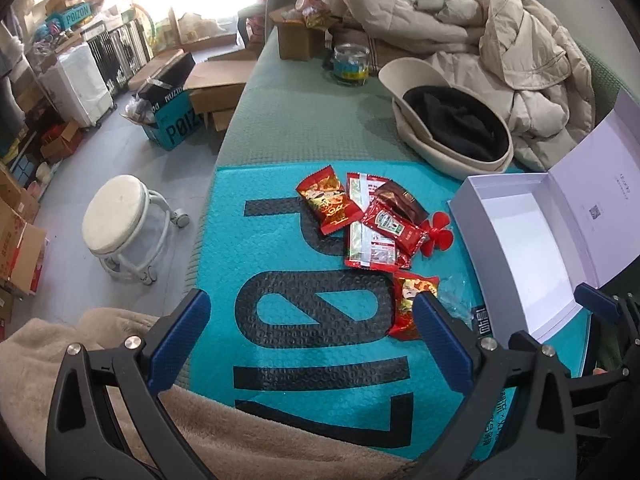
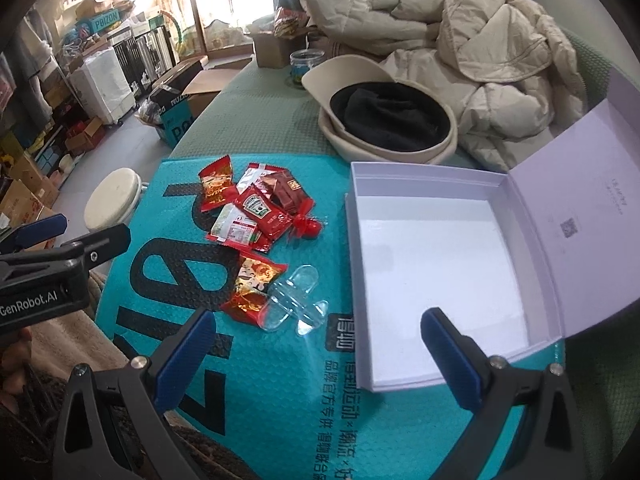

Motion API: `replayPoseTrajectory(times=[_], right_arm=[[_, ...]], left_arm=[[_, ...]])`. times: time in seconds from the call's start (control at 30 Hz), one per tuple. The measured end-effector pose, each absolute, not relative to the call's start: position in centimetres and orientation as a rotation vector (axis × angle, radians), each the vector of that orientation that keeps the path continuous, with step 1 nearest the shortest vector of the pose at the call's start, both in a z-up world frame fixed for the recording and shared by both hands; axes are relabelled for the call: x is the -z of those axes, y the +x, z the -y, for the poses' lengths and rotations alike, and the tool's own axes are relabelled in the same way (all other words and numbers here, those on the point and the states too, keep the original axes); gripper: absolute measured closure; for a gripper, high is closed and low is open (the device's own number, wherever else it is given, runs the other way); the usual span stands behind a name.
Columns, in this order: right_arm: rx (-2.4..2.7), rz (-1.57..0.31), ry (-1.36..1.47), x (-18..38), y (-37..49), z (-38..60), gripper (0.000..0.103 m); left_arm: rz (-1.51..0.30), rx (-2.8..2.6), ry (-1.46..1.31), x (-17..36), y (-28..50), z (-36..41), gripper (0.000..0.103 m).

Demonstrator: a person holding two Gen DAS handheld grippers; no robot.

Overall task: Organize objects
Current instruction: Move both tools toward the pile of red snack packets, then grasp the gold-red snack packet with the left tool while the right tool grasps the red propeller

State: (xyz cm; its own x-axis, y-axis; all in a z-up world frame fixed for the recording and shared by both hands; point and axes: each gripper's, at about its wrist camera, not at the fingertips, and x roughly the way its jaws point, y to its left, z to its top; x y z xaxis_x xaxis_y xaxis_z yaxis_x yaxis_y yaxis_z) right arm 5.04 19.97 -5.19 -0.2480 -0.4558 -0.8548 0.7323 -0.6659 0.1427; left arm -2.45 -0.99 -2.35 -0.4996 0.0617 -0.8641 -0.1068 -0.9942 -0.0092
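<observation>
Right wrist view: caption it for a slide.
Open tongs hover over teal mailer, snack packets beside empty white box.

Ahead of the right hand-held gripper (image 2: 316, 332), wide-spread: open white box (image 2: 436, 264), bare inside, raised lid (image 2: 588, 232) walling its right side. Ahead-left, snack packets (image 2: 248, 208) clustered, clear plastic piece (image 2: 294, 304) just beside the box. Bare teal mailer (image 1: 280, 280) before the left hand-held gripper (image 1: 308, 312). Farther: hat (image 2: 388, 120), coats (image 2: 460, 40).

The teal bubble mailer (image 2: 280, 380) looks like dimpled, slightly shiny plastic. The snack packets (image 1: 325, 204) are glossy foil. The open box (image 2: 436, 264) is smooth matt cardboard. The clear blister shell (image 2: 294, 300) is transparent glossy plastic. The jackets (image 2: 460, 40) are soft matt cloth.
</observation>
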Motion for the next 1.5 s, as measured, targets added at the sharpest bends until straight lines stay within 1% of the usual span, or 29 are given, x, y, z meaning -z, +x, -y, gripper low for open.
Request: replayPoseTrajectory(times=[0.33,0.53,0.63,0.7,0.8,1.0,1.07,1.13,1.2,1.3,1.4,1.43,1.5], right_arm=[[1.918,-0.389,1.252,6.4,3.2,-16.3,0.000],[1.894,-0.401,1.256,7.2,2.2,-14.6,0.000],[1.901,-0.418,1.238,7.3,1.5,-13.5,0.003],[1.898,-0.423,1.232,7.3,1.0,-12.7,0.012],[1.874,-0.430,1.226,7.5,0.4,-11.3,0.020],[1.810,-0.464,1.269,9.1,-0.6,-9.1,0.034],[1.802,-0.464,1.284,9.5,-1.1,-8.6,0.037],[1.797,-0.465,1.297,9.9,-1.5,-8.4,0.042],[1.775,-0.460,1.332,10.6,-2.1,-8.0,0.054],[1.761,-0.456,1.371,11.4,-2.8,-7.6,0.060],[1.757,-0.472,1.381,11.9,-3.1,-7.2,0.061],[1.751,-0.471,1.388,12.1,-3.2,-7.1,0.062],[1.733,-0.472,1.413,12.4,-3.5,-6.8,0.068]], left_arm=[[0.008,-2.534,-1.671,5.1,-6.0,2.2,0.002],[-0.075,-2.476,-1.681,6.0,-8.2,1.4,0.003],[-0.090,-2.461,-1.696,6.4,-9.5,1.5,0.003],[-0.090,-2.446,-1.703,6.7,-10.5,1.7,0.003],[-0.100,-2.437,-1.705,7.1,-12.0,1.9,0.003],[-0.143,-2.419,-1.690,8.0,-14.3,1.7,0.003],[-0.128,-2.401,-1.704,8.6,-15.1,1.7,0.003],[-0.106,-2.382,-1.713,9.2,-15.7,1.7,0.003],[-0.071,-2.379,-1.690,9.6,-16.2,1.8,0.005],[-0.065,-2.360,-1.699,10.2,-16.9,1.6,0.005],[-0.036,-2.339,-1.710,10.9,-17.7,1.6,0.005],[-0.011,-2.324,-1.715,11.1,-18.0,1.7,0.005],[0.081,-2.290,-1.713,11.5,-18.5,1.9,0.005]])
